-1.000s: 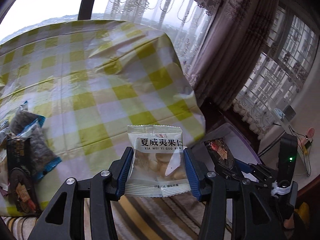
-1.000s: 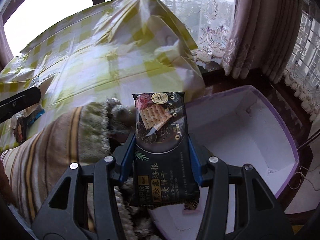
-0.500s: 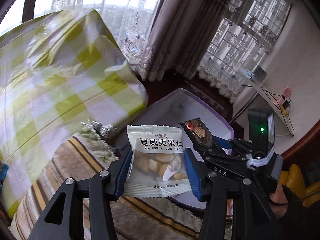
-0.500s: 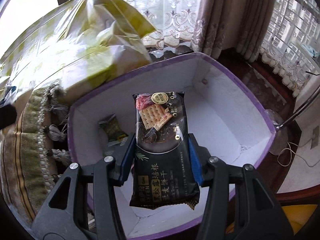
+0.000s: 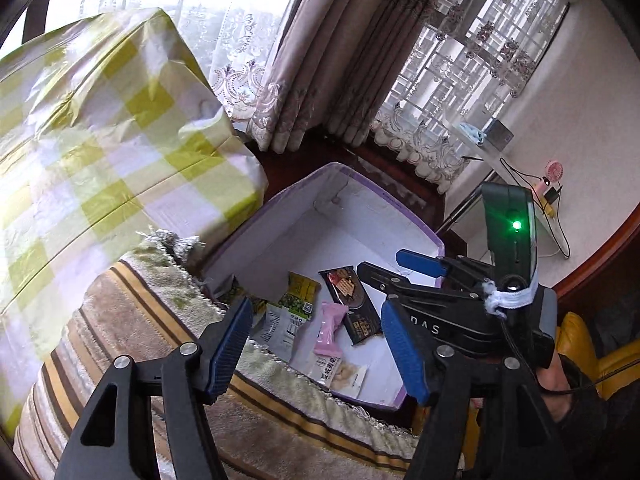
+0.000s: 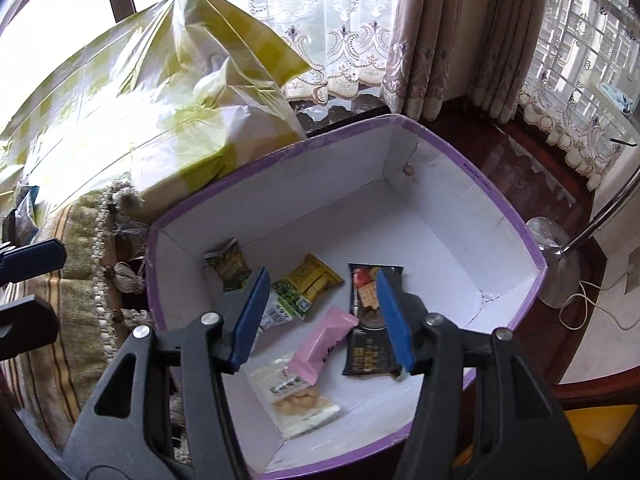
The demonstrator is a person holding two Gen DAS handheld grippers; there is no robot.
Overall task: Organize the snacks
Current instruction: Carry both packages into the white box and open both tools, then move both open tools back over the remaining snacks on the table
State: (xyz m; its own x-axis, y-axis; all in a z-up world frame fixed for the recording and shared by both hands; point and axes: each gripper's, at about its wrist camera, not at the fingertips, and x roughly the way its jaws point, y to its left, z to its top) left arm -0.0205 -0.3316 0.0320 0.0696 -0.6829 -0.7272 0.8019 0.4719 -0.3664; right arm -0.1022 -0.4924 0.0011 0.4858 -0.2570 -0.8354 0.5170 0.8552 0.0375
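A: Lace curtains (image 6: 344, 32) and a checked cloth (image 5: 100, 128) frame it; the purple-rimmed box (image 6: 472, 168) sits below the striped rug (image 5: 132, 340). Where are the snacks?

B: On the box floor. The dark cracker pack (image 6: 370, 336) lies flat on the right, the clear nut pouch (image 6: 298, 396) near the front wall, a pink sweet (image 6: 324, 340) touching both, and green packets (image 6: 296, 284) behind.

A: And the jaws?

B: The left gripper (image 5: 316, 354) and right gripper (image 6: 322, 318) have both just been opening. Each stands apart with nothing between the pads, hanging over the box.

A: How would these handle?

B: Light, I'd judge, with slick, crinkly film that slides and yields. The crackers are probably brittle, so pinch across the narrow width or a sealed end, gently.
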